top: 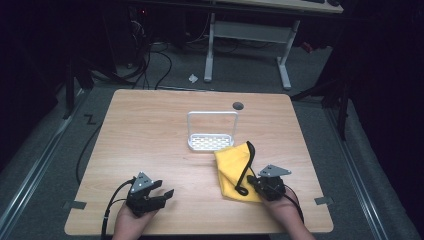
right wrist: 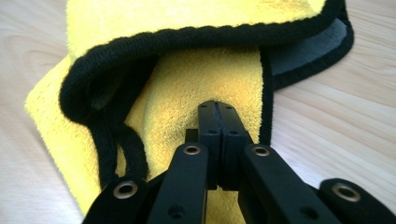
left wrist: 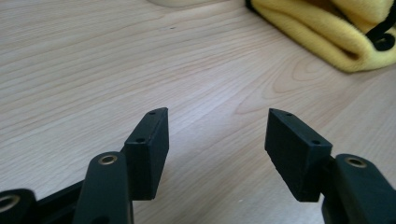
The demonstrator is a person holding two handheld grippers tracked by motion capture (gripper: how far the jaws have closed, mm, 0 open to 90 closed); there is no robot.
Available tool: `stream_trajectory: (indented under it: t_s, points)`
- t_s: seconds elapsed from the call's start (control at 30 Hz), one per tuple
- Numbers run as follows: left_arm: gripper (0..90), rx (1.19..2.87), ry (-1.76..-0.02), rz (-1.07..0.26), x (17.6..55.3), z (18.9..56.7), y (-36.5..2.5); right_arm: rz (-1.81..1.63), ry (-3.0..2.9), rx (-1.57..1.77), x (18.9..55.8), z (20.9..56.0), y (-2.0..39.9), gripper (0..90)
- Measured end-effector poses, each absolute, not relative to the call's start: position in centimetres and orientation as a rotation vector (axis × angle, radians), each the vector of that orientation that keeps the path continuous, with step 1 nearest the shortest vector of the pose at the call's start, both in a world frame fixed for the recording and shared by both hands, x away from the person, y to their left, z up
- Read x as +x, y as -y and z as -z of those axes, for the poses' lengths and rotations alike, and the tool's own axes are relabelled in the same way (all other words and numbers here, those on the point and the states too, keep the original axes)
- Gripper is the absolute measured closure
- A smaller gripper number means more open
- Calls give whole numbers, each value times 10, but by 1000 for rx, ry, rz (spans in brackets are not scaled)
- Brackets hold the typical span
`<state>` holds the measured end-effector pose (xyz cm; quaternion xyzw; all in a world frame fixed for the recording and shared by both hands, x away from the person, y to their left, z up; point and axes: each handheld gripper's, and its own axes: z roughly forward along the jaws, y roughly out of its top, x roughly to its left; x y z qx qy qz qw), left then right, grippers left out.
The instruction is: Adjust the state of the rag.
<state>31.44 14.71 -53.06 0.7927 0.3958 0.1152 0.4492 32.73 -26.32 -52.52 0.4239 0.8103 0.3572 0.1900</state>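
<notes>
A yellow cloth (top: 231, 167) with a black hem lies partly folded right of the table's middle. My right gripper (top: 250, 184) is at its near right edge, jaws pressed together. In the right gripper view the cloth (right wrist: 196, 74) narrows into the closed tips of that gripper (right wrist: 218, 109), and its hemmed edge curls up and over just beyond them. My left gripper (top: 164, 189) rests low over bare wood at the near left, open. In the left gripper view its jaws (left wrist: 217, 140) stand wide apart with nothing between them, and the cloth (left wrist: 317, 28) lies farther off.
A small white rack (top: 212, 142) with an upright frame stands at the table's middle, just beyond the cloth. A dark round cap (top: 238, 105) sits in the tabletop behind it. Desk legs and cables are on the floor past the far edge.
</notes>
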Motion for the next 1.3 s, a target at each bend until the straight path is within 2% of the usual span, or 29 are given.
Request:
stream_trajectory:
  t_s: [0.47, 0.6, 0.77, 0.83, 0.87, 0.9, 0.97, 1.03, 1.07, 1.13, 1.3]
  points:
    - [367, 1985, -788, -217, 285, 513, -89, -1064, -2410, 1019, 315, 526, 213, 900]
    - [348, 1978, -764, -251, 278, 508, -73, -1078, -2452, 956, 311, 527, 193, 900]
    - [342, 2001, -827, -327, 282, 514, -68, -1095, -2507, 831, 301, 528, 164, 900]
    - [398, 2016, -845, -355, 283, 518, -67, -1096, -2512, 820, 299, 528, 161, 900]
    - [398, 2025, -855, -369, 283, 519, -67, -1092, -2517, 805, 298, 528, 159, 900]
    - [446, 2033, -857, -370, 283, 520, -67, -1086, -2518, 786, 297, 527, 157, 900]
    - [571, 2030, -868, -377, 285, 520, -71, -1077, -2515, 777, 296, 528, 156, 900]
    - [770, 1998, -891, -381, 287, 517, -79, -1090, -2521, 788, 297, 528, 158, 900]
    - [802, 1998, -891, -381, 287, 517, -79, -1090, -2521, 788, 297, 528, 158, 900]
    - [831, 1972, -901, -408, 288, 512, -86, -1080, -2520, 778, 297, 527, 158, 900]
    - [837, 1913, -954, -444, 293, 501, -110, -1067, -2514, 761, 297, 527, 159, 900]
